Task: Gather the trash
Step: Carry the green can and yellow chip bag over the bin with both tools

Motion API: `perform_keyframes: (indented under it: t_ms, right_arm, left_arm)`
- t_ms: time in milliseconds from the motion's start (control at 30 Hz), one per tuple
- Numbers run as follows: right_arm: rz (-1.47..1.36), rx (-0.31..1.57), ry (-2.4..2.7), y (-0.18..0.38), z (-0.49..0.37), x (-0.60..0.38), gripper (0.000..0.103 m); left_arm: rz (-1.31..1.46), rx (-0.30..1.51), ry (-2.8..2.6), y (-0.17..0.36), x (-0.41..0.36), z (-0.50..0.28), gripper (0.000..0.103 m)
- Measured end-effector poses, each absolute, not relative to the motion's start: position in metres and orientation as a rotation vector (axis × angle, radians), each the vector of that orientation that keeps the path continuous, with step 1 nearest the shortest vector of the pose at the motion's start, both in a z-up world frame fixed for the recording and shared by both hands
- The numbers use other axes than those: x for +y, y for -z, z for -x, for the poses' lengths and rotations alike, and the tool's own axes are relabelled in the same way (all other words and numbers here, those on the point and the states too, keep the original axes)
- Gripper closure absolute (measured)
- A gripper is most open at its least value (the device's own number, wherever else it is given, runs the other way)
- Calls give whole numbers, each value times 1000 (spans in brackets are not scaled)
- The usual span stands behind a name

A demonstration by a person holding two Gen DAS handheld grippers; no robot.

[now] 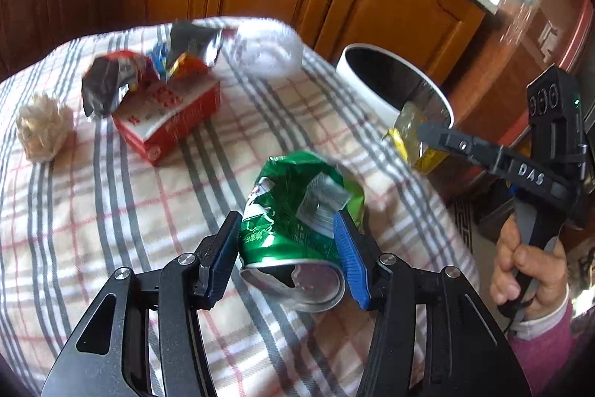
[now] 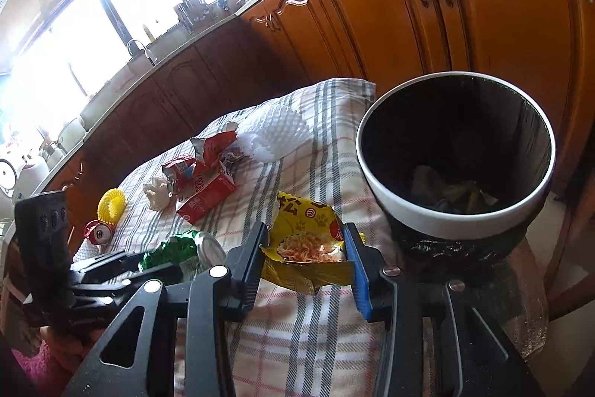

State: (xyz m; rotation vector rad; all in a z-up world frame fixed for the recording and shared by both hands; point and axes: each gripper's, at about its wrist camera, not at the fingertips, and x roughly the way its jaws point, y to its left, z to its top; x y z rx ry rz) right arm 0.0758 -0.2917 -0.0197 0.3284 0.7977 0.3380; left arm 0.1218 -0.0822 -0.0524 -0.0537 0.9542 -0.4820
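Note:
In the left wrist view my left gripper (image 1: 288, 229) is shut on a crushed green can (image 1: 293, 211), held just above the checked tablecloth (image 1: 111, 211). To the right, a hand holds my right gripper (image 1: 422, 133), which is shut on a yellow snack packet (image 1: 412, 144) beside the white bin (image 1: 372, 88). In the right wrist view the yellow packet (image 2: 305, 214) sits between the pads of my right gripper (image 2: 306, 240), short of the bin's white rim (image 2: 409, 214). The bin holds some trash at its bottom. My left gripper (image 2: 156, 261) with the green can (image 2: 171, 248) shows at the lower left.
On the cloth lie a red carton (image 1: 174, 114), foil wrappers (image 1: 111, 80), a white foam net (image 1: 267, 51) and a crumpled paper ball (image 1: 44, 125). A red can (image 2: 98, 233) and a yellow foam net (image 2: 111, 205) lie at the far left. Wooden cabinets (image 2: 372, 25) stand behind.

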Motion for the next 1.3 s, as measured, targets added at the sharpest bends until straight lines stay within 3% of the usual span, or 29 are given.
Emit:
perform_keyframes:
  t_ms: [400,1300]
  right_arm:
    - [-346,782,-326,18,-72,-302,61]
    - [-353,712,-170,-5,-100,-386,61]
  left_arm:
    - [61,881,532,47,-92,-111,54]
    - [21,749,635,-7,-178,-179,55]
